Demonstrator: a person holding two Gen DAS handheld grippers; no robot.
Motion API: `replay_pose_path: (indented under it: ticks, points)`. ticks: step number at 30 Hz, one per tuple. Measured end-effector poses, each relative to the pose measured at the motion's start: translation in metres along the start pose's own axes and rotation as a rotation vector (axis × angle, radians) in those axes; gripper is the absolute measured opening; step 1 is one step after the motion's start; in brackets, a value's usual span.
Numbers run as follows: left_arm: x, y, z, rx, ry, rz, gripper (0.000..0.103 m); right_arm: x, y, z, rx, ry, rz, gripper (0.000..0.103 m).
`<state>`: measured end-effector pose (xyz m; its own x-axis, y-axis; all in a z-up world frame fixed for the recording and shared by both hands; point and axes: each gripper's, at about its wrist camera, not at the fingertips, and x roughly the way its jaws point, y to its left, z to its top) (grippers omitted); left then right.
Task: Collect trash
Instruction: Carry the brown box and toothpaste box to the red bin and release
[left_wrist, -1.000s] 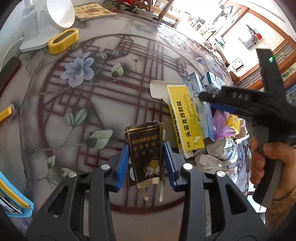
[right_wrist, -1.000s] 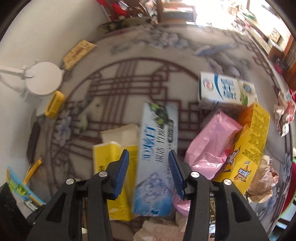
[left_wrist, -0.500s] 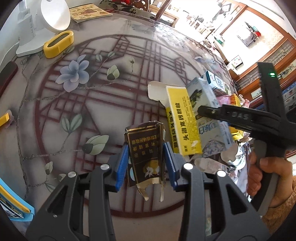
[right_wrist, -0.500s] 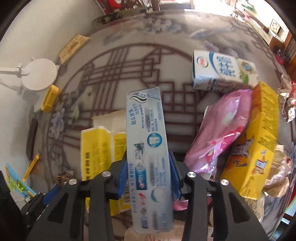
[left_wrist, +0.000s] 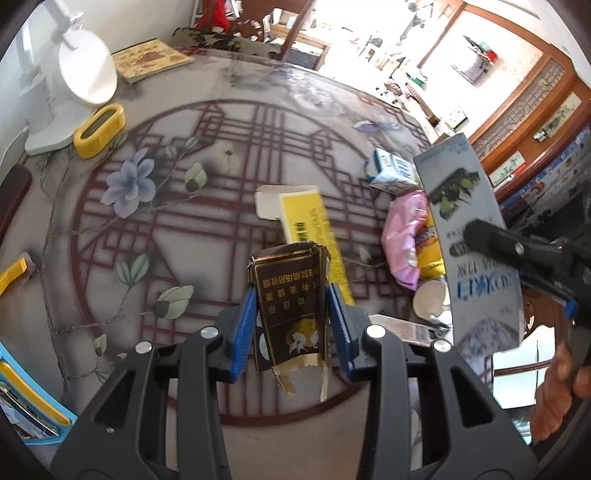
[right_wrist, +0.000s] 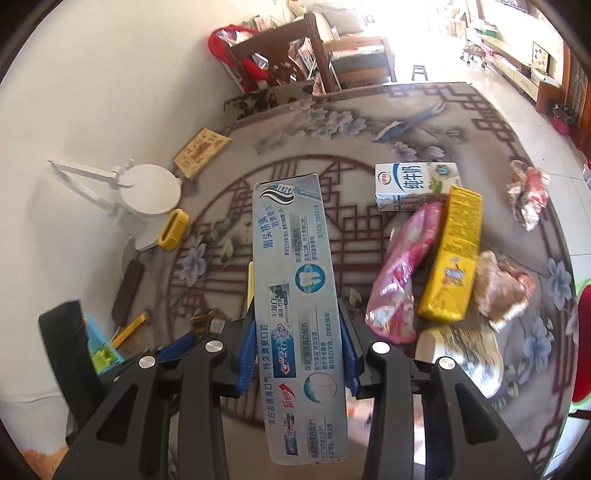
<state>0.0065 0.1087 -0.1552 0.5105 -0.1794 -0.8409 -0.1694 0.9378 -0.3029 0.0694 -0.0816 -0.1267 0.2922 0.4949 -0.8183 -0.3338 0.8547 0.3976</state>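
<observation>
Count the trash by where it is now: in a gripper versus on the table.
Held in a gripper: 2, dark carton, toothpaste box
On table: 7, milk carton, pink bag, yellow box, flat yellow box, two crumpled wrappers, paper cup
Total: 9

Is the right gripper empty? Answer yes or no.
No: the right gripper is clamped on a toothpaste box, its blue pads pressing both long sides, lifted above the table.

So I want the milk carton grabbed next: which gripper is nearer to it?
Right. The right gripper hovers near the milk carton; the left gripper sits farther back, across the table.
</observation>
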Motion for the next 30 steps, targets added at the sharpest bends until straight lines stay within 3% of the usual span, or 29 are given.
replay_pose_path:
  ticks: [13, 30]
  points:
    - [-0.011, -0.059, -0.016, 0.135, 0.003, -0.05, 0.037, -0.057, -0.027, -0.049, 0.068, -0.077, -0.023, 0.037]
    - [-0.004, -0.138, -0.035, 0.263, 0.029, -0.092, 0.037, -0.108, -0.092, -0.081, 0.181, -0.14, -0.056, 0.037]
